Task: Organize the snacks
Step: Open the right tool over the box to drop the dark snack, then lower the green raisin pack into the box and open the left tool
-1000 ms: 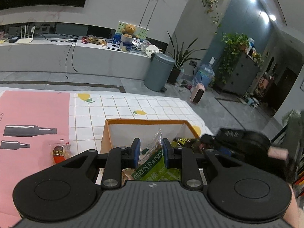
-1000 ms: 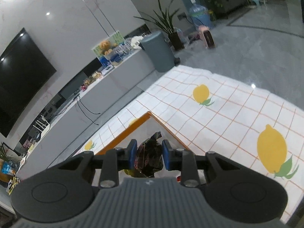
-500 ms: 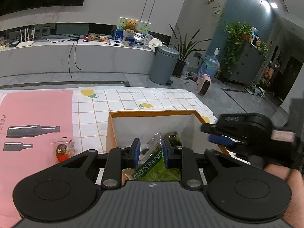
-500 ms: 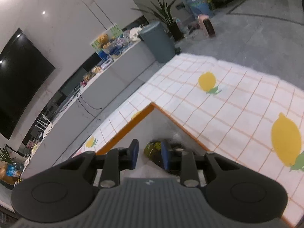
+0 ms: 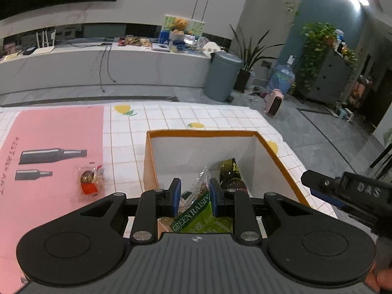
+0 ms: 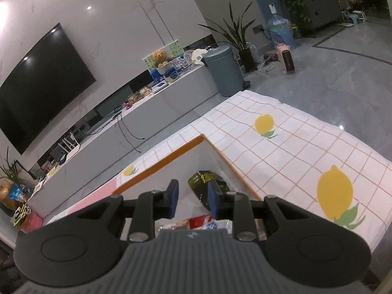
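An orange-rimmed white box (image 5: 203, 132) stands on the lemon-print tablecloth. My left gripper (image 5: 194, 194) hovers over its near end, shut on a green raisin packet (image 5: 196, 210) whose clear top sticks up between the blue pads. A dark green snack packet (image 5: 229, 171) lies inside against the right wall. In the right wrist view that dark packet (image 6: 204, 181) rests in the box (image 6: 159, 163) just beyond the right pad. My right gripper (image 6: 192, 197) has a narrow gap with nothing in it. From the left view, the right gripper (image 5: 343, 191) is outside the box's right wall.
A small wrapped snack (image 5: 88, 180) lies on the pink mat (image 5: 56, 127) left of the box. A red and white packet (image 6: 198, 221) shows in the box under my right gripper. The tablecloth (image 6: 294, 147) ends at the table's edge on the right.
The dark packet, between my right gripper's pads a second ago, now lies in the box. The right gripper has drawn back rightward out of the box. The left still holds the raisin packet.
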`<state>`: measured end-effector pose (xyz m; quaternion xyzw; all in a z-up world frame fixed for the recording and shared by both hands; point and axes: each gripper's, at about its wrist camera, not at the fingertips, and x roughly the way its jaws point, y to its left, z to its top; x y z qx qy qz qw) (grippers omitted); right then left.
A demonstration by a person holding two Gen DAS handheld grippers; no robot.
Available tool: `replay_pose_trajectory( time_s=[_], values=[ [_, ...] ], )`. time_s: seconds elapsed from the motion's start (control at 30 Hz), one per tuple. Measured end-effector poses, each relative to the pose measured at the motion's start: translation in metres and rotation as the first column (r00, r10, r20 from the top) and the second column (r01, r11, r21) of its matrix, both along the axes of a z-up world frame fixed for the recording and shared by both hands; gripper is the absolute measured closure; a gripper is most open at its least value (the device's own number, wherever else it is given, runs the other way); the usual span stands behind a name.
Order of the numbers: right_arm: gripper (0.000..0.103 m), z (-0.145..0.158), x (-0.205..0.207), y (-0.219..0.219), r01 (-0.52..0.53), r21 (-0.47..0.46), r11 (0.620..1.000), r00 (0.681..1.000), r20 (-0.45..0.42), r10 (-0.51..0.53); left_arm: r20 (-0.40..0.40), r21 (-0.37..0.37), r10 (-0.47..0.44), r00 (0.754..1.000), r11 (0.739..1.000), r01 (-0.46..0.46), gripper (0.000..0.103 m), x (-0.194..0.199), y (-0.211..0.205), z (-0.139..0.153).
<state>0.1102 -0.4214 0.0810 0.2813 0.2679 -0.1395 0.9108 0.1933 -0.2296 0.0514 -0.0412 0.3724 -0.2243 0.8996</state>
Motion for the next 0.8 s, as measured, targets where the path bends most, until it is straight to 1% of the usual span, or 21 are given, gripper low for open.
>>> replay_pose_trajectory(
  time_s=[0.1,0.2,0.27,0.37,0.47,0.5,0.67,0.73,0.8],
  values=[
    [0.078,0.004,-0.003,0.008,-0.021,-0.029,0.999,1.0,0.0,0.021,-0.019,0.031,0.016,1.0,0.999,-0.016,0.076,0.001,-0.004,0.001],
    [0.078,0.006,-0.004,0.009,-0.023,-0.051,0.998,1.0,0.001,0.023,-0.027,0.064,0.011,1.0,0.998,-0.009,0.076,0.005,-0.008,0.004],
    [0.078,0.004,-0.003,0.008,-0.023,-0.059,0.998,1.0,-0.014,0.022,-0.025,0.086,0.001,1.0,0.996,0.001,0.076,0.009,-0.013,0.005],
    [0.078,0.0,-0.001,0.002,-0.015,-0.067,0.998,0.999,-0.044,0.012,-0.032,0.105,-0.002,0.999,0.994,0.006,0.076,0.016,-0.025,0.0],
    [0.078,-0.001,-0.002,-0.004,0.0,-0.07,0.998,0.999,-0.054,-0.004,-0.074,0.11,0.012,0.997,0.994,-0.004,0.076,0.026,-0.039,-0.01],
    [0.078,-0.001,-0.002,-0.007,0.006,-0.066,0.998,0.998,-0.054,-0.01,-0.092,0.113,0.023,0.995,0.993,-0.013,0.076,0.03,-0.044,-0.014],
    [0.078,-0.008,0.0,-0.016,0.024,-0.042,0.999,0.998,-0.065,-0.027,-0.143,0.063,0.106,0.984,0.993,-0.098,0.076,0.052,-0.056,-0.031],
    [0.077,-0.009,0.001,-0.018,0.028,-0.046,0.999,0.997,-0.07,-0.031,-0.127,0.066,0.143,0.982,0.989,-0.136,0.076,0.056,-0.061,-0.037],
    [0.077,-0.01,0.003,-0.02,0.026,-0.042,0.999,0.997,-0.072,-0.029,-0.093,0.09,0.163,0.982,0.984,-0.155,0.076,0.059,-0.067,-0.042]
  ],
)
